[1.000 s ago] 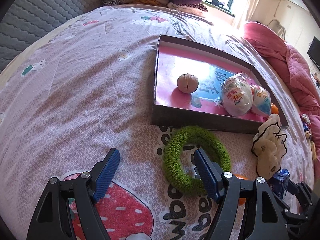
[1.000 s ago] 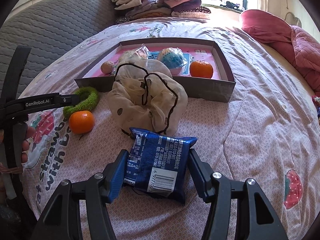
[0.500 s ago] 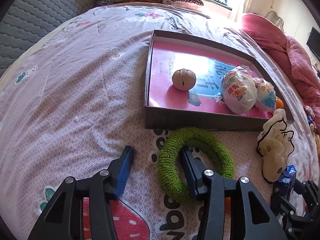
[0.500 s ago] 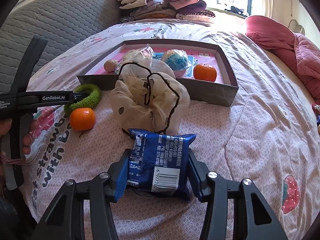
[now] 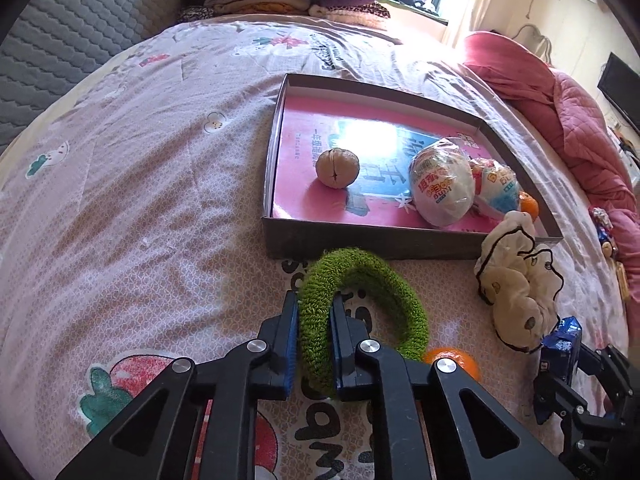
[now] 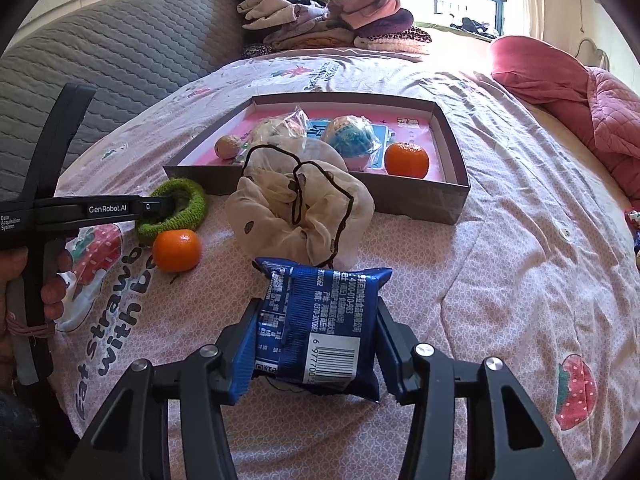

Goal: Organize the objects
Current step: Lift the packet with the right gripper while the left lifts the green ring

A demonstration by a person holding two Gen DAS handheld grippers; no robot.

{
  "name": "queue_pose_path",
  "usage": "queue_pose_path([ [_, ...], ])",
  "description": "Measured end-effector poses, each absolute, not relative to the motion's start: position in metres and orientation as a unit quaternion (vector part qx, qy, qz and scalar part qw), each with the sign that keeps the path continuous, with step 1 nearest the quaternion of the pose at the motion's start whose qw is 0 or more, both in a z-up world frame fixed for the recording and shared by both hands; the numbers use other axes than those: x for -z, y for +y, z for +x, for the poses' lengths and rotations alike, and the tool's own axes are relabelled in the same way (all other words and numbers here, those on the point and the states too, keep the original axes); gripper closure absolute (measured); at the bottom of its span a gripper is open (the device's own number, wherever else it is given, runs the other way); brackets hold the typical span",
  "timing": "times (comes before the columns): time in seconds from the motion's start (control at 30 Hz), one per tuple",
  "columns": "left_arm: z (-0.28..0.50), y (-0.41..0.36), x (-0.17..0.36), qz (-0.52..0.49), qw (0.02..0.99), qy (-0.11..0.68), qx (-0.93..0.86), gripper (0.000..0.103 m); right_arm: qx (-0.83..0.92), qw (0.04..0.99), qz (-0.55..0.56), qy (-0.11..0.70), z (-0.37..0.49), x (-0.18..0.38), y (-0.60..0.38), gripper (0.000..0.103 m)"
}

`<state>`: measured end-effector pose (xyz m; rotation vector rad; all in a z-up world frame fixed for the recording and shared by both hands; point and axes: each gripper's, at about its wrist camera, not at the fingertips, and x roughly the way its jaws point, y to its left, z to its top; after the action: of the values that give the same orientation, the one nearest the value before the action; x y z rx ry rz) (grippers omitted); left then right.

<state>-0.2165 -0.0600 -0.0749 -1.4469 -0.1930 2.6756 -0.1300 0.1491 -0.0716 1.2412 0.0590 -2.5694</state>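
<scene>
My left gripper [image 5: 314,312] is shut on the near side of a green fuzzy hair ring [image 5: 384,280], which lies on the bedspread just in front of the grey box [image 5: 360,240]; the ring also shows in the right wrist view [image 6: 188,204]. My right gripper [image 6: 316,320] is shut on a blue snack packet [image 6: 320,332]. The box [image 6: 420,200] holds a walnut [image 5: 337,168], two wrapped toy eggs [image 5: 440,184] and an orange [image 6: 406,159]. A cream scrunchie [image 6: 300,212] and a loose orange [image 6: 176,250] lie in front of the box.
The pink patterned bedspread [image 5: 140,200] covers the bed. Folded clothes [image 6: 328,20] are piled at the back by the window. A pink quilt [image 6: 580,104] is bunched at the right. A grey padded headboard [image 6: 100,60] runs along the left.
My left gripper moved forward and closed its jaws on the green hair ring. My right gripper kept hold of the blue packet and hardly moved.
</scene>
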Motion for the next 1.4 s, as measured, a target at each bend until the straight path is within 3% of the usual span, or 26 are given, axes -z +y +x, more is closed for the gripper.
queue_pose_path([
  [1.4, -0.124, -0.035, -0.02, -0.351, 0.081, -0.034, -0.932, 0.09, 0.94, 0.155, 0.302, 0.009, -0.1, -0.013, 0.149, 0.051],
])
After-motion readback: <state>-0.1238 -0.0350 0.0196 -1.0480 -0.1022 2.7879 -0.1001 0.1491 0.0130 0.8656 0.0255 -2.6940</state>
